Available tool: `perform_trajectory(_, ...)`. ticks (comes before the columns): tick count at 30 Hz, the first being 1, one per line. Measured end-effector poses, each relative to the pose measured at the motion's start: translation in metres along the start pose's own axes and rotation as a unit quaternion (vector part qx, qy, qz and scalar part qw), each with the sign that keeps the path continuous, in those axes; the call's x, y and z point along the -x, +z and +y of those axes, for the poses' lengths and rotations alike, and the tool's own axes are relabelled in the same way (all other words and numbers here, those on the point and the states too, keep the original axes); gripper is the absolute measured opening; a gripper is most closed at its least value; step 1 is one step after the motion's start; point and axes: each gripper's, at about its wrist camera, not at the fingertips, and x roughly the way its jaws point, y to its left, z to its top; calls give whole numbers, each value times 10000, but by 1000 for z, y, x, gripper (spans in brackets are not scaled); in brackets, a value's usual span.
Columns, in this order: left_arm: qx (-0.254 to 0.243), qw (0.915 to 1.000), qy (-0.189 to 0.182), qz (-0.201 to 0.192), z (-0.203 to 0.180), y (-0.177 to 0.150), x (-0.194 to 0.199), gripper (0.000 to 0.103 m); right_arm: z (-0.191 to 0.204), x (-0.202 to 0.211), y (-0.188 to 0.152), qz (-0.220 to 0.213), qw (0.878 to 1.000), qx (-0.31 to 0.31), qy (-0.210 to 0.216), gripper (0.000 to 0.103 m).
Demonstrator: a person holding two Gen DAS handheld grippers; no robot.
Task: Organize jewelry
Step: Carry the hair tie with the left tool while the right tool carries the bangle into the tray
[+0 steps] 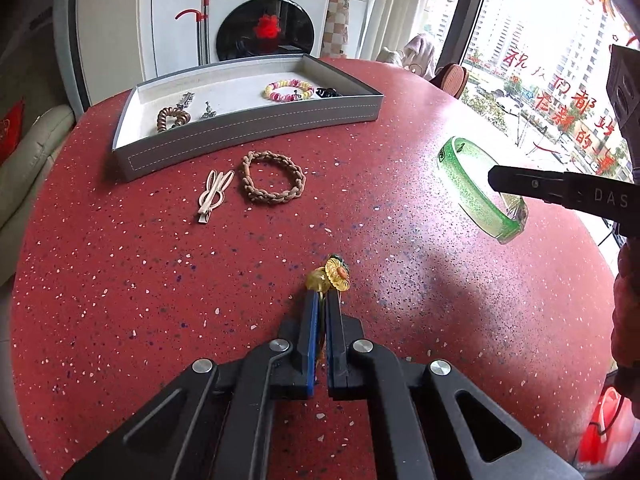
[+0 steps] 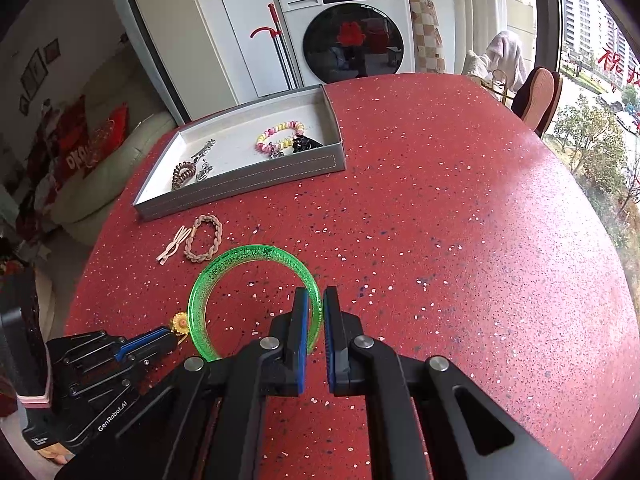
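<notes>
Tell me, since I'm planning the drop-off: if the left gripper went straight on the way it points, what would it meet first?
Probably nothing soon: the left gripper, shut on the yellow flower clip, points over bare red table. The braided bracelet and grey tray lie left of that line, though depth is unclear.

A red speckled table [image 1: 160,280] fills most of the frame. In the upper left sits a grey tray [image 1: 248,132]. Just below it, centre-left, lie a beige hair clip [image 1: 212,196] and a braided brown bracelet [image 1: 274,178], close together.
</notes>
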Motion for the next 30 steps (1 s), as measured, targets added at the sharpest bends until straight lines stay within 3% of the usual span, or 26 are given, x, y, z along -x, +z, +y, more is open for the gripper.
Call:
perform_trajectory(16,35,9981,-22,-611,17,39,42,21,15,-5,31,-52,9999,133,85,8)
perform_trajectory(24,133,9958,148,-896,40,78,46,21,23,-19,78,-97,9997,187,149,8)
perform_trajectory(30,273,9940,283,-1025,64,126,33,21,29,-44,123,-83,9997,234,83,8)
